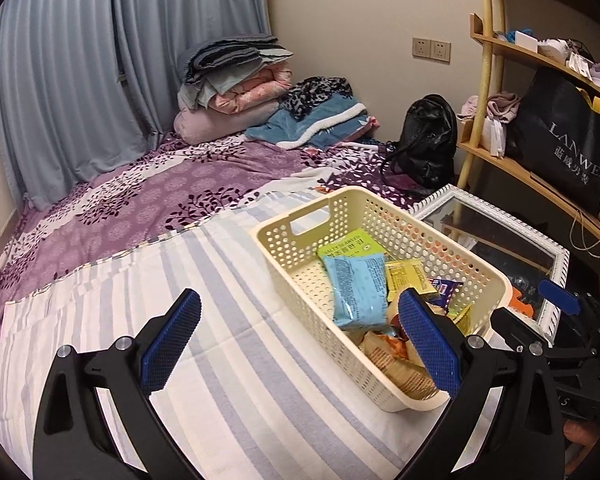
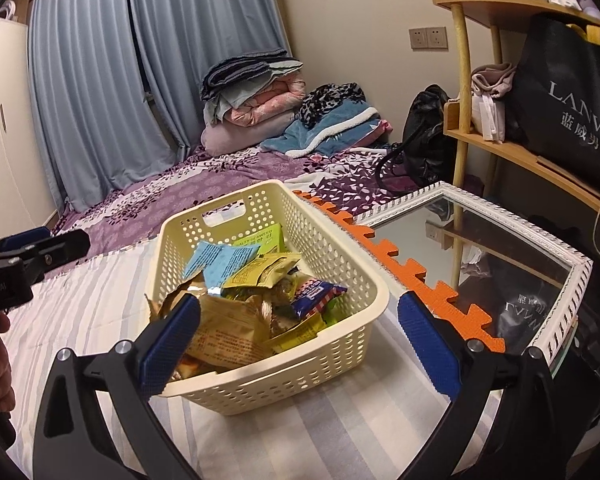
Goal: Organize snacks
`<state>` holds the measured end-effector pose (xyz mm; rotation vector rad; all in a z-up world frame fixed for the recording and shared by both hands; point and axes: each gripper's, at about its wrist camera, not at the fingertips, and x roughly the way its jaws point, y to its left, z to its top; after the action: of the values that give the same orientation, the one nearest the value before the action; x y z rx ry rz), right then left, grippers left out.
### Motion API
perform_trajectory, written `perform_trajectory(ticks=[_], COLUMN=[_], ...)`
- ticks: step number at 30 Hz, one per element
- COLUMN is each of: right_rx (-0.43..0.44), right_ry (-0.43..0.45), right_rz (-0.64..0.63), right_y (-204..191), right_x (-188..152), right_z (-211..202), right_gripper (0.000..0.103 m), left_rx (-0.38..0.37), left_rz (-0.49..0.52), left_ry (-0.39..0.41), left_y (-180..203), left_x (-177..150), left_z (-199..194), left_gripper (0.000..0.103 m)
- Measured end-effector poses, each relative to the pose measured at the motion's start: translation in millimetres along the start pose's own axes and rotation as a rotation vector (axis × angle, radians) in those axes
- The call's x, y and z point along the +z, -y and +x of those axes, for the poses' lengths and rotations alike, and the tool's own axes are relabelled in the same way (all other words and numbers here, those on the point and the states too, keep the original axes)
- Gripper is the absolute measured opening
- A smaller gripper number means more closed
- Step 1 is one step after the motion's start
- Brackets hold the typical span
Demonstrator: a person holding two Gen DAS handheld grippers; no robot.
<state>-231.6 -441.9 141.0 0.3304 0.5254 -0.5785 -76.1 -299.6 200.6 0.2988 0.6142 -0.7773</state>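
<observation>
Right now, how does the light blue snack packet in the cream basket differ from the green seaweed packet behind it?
The light blue snack packet is long and puffy and lies on top of the pile; the green seaweed packet is flat, squarer and partly covered by the blue one. The blue shows small print, the green a bold printed name. Both lie inside the cream perforated plastic basket.

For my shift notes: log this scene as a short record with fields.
surface: striped sheet on a bed
basket: cream, perforated, upright on the sheet
contents: snack packets, including a light blue packet and a green packet
loose snacks on the sheet: none visible
left gripper: open, empty
right gripper: open, empty
beside the bed: framed mirror
</observation>
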Motion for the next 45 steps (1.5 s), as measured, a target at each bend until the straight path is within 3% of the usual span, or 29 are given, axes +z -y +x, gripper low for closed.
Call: perform_trajectory(ticks=[9, 16, 25, 45], right_rx=[-0.078, -0.107, -0.146, -0.218], right_ry=[-0.038, -0.02, -0.042, -0.019], right_rz=[-0.047, -0.104, -0.185, -0.287], right_y=[-21.9, -44.0, -66.6, -80.3], right_x=[0.8, -2.2, -5.2, -7.2], right_z=[-2.0, -10.1, -14.1, -19.5], right_gripper=[0.098, 0.098, 0.098, 0.098], left_rx=[0.053, 0.192, 0.183, 0.185], left_rz=[-0.036, 0.014, 0.02, 0.101], left_ry=[0.021, 0.055, 0.029, 0.016], left_y=[-27.2, -32.8, -40.9, -14.2], left_x=[-14.2, -24.6, -31.5, -29.3], left_z=[-14.2, -26.2, -26.5, -22.9], left_gripper=[0.1, 0.1, 0.1, 0.1])
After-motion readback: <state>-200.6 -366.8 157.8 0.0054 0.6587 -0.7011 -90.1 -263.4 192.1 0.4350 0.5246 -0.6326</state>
